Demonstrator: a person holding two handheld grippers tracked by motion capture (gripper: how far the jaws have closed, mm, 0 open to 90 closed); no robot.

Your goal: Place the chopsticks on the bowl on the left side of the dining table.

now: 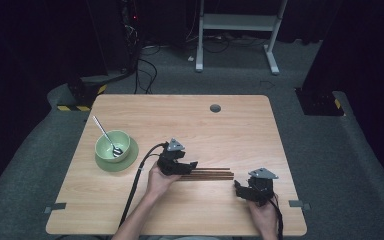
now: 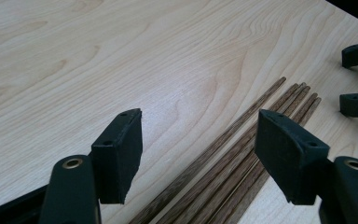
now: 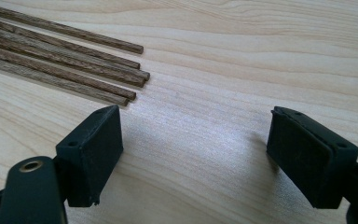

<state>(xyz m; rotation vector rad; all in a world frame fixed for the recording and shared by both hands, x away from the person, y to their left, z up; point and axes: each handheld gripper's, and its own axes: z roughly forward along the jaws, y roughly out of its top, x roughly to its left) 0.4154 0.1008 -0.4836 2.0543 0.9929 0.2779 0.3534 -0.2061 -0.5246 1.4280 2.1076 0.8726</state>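
2 grippers, both with jaws apart, holding nothing. Chopsticks (image 1: 207,173) lie bunched side by side on the table (image 1: 190,120), mid-front. Left gripper (image 1: 179,166) straddles their left end; right gripper (image 1: 252,192) sits on bare wood just past their tips (image 3: 137,84). Count looks like 5, unsure. Likely light, stiff, thin, smooth, prone to roll. Pinch 1 mid-shaft, across its width. Bowl (image 1: 112,145) is well apart.

No text, label, brand or number can be read anywhere, not on the wooden table (image 1: 190,125) and not near it.
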